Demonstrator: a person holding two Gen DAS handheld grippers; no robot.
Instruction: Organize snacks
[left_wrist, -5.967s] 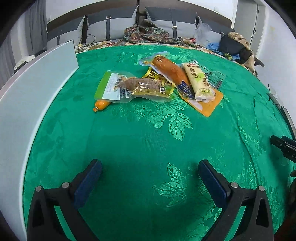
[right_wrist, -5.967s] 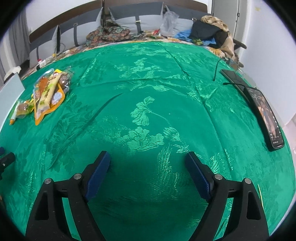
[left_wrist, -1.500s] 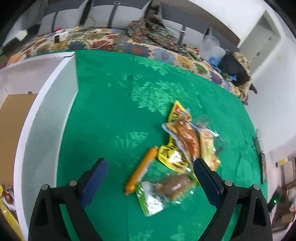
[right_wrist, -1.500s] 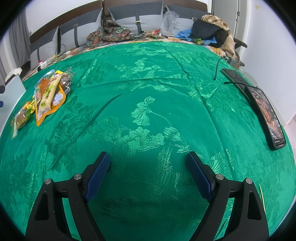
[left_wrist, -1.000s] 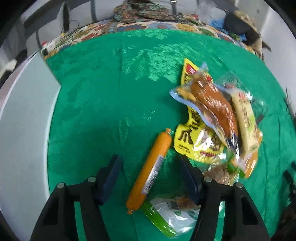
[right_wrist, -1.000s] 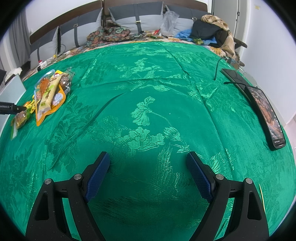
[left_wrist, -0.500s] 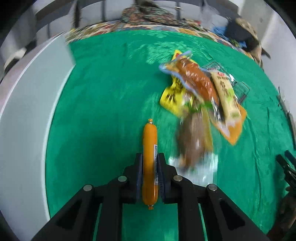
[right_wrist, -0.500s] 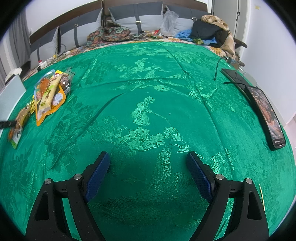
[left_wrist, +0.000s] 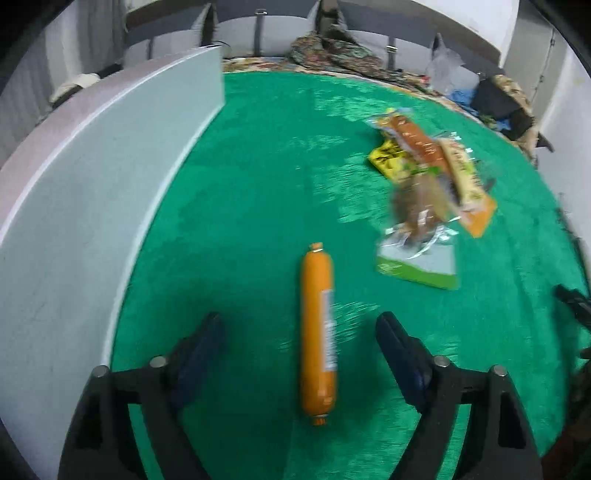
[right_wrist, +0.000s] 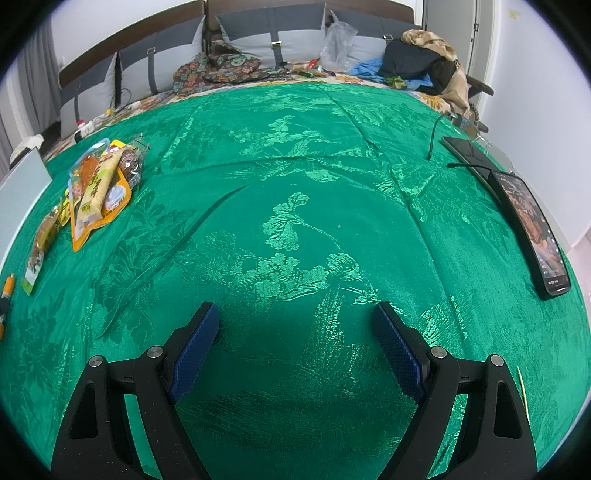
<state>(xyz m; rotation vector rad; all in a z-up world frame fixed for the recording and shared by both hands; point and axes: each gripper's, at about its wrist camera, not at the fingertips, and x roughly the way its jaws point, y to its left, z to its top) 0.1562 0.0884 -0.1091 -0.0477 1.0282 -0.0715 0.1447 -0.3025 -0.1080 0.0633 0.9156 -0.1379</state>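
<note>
The left gripper (left_wrist: 297, 341) has just been opening its fingers, leaving the orange sausage (left_wrist: 317, 328) free between them on the green tabletop (left_wrist: 258, 177), apart from the snack pile (left_wrist: 428, 184) at two o'clock, seemingly to sort it, while the right gripper (right_wrist: 295, 347) hangs open, idle.

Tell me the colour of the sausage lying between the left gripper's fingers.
Orange, with a pale label strip along it. The sausage shows best in the left wrist view.

A home bedroom: a padded headboard (right_wrist: 258, 33) and heaped clothes (right_wrist: 421, 62) stand beyond the green cloth (right_wrist: 295, 184).
</note>
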